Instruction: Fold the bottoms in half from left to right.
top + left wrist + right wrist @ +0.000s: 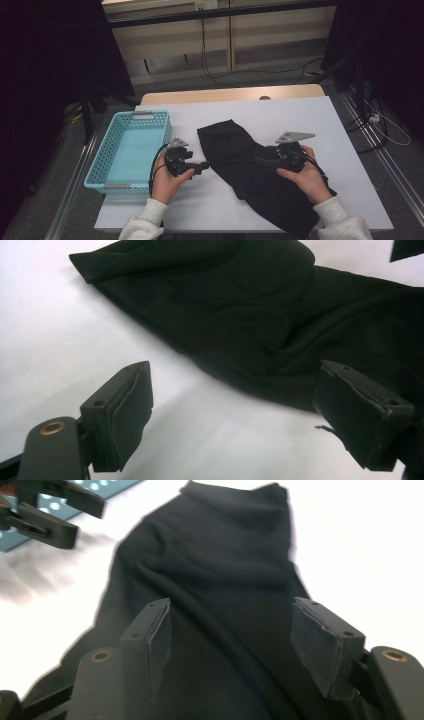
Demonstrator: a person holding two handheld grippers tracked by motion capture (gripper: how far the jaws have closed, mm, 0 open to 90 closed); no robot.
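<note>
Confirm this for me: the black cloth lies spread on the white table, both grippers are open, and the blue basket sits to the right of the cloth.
One thing is off: the blue basket sits to the left of the black cloth, not the right, as the high view shows. The rest stands: the cloth lies on the white table, and the left gripper and right gripper are open.

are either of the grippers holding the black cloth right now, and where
Nothing is held. The left gripper stands open beside the black garment; the right gripper is open above it, pads clear of the fabric.
</note>
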